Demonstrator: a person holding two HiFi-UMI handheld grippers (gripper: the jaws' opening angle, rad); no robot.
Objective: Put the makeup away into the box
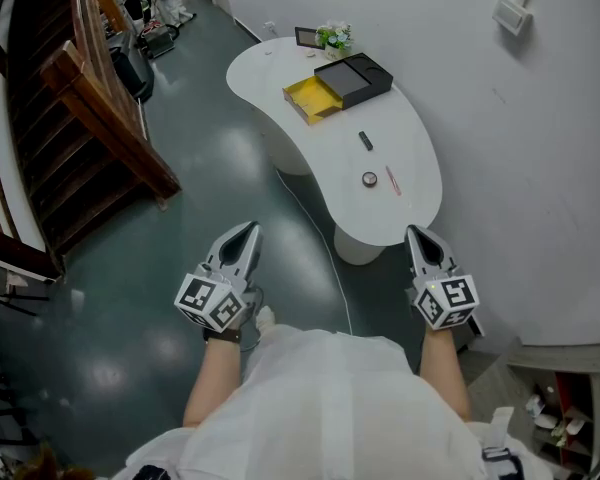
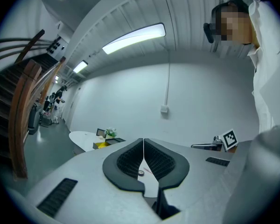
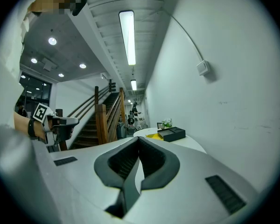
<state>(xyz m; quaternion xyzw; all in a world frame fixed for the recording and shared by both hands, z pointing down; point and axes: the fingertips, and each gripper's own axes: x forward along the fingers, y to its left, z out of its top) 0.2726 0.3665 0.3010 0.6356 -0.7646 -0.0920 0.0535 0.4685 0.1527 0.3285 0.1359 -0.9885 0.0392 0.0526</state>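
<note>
A black box (image 1: 355,78) with a yellow drawer (image 1: 313,99) pulled out stands on the far part of the white curved table (image 1: 280,63). Nearer on the table lie a black tube (image 1: 365,140), a round compact (image 1: 370,179) and a thin pink pencil (image 1: 393,180). My left gripper (image 1: 248,230) hovers over the floor short of the table, shut and empty. My right gripper (image 1: 417,233) is level with the table's near end, also shut with nothing in it. In the left gripper view the jaws meet (image 2: 143,141), and the compact (image 2: 140,172) shows below them. The right gripper view shows the box (image 3: 171,133) beyond the shut gripper (image 3: 139,139).
A wooden staircase (image 1: 90,98) runs along the left. A photo frame (image 1: 307,37) and a small flower pot (image 1: 333,36) stand at the table's far end. A white wall closes the right side. A cable (image 1: 320,253) crosses the green floor, and a low shelf (image 1: 565,408) stands at bottom right.
</note>
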